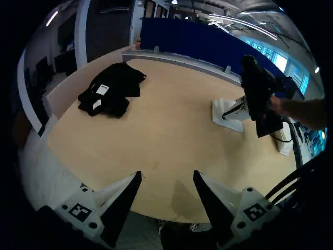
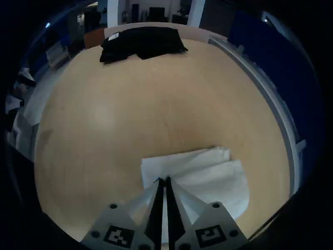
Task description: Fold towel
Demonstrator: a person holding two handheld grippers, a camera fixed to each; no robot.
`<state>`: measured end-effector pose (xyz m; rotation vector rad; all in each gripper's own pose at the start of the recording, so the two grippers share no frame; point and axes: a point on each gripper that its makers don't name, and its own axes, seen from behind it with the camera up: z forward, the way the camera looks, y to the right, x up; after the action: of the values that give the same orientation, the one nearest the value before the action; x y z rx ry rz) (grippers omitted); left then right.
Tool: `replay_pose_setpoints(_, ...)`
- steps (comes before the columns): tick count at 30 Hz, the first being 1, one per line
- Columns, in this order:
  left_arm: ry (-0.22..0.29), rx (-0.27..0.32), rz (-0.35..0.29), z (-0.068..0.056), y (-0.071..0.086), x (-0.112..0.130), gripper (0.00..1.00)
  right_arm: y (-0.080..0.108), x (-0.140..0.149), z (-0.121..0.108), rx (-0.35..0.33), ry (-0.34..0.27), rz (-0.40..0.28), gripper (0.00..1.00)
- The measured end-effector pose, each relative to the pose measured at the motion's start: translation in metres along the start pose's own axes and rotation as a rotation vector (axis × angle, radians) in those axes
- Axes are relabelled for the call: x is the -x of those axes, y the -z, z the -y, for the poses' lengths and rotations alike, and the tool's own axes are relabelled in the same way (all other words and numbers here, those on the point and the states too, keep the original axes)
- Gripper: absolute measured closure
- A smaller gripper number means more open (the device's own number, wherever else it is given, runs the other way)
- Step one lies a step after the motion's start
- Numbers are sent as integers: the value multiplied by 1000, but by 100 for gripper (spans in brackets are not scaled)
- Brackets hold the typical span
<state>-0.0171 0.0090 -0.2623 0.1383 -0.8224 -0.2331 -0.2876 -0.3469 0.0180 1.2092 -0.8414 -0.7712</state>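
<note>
A white towel (image 2: 208,179) lies folded in layers on the light wooden table (image 2: 125,116). My right gripper (image 2: 163,180) is shut, its tips down at the corner of the towel's upper layer, which looks pinched between them. In the left gripper view the same right gripper (image 1: 227,114), held by a hand (image 1: 279,104), rests its tips on the towel (image 1: 220,109) at the table's right side. My left gripper (image 1: 167,173) hovers open above the table's near edge with nothing between its fingers, well away from the towel.
A black garment (image 1: 110,89) lies crumpled at the table's far left, also the black garment (image 2: 141,41) far across from the right gripper. A blue divider (image 1: 200,41) with a grey rail runs along the table's back edge. Bare wood lies between garment and towel.
</note>
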Motion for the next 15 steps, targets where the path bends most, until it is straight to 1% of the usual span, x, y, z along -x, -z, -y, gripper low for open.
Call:
replay_pose_setpoints(3, 2, -1, 1, 0, -1, 1, 8, -1, 1, 0, -3, -3, -1, 96)
replay_pose_setpoints(11, -4, 1, 2, -1, -4, -1, 8, 4, -1, -4, 2, -1, -14, 94)
replay_pose_setpoints(12, -5, 1, 2, -1, -4, -1, 8, 5, -2, -4, 5, 0, -16, 93)
replay_pose_setpoints(15, -8, 2, 2, -2, -4, -1, 8, 7, -2, -6, 13, 4, -23, 85)
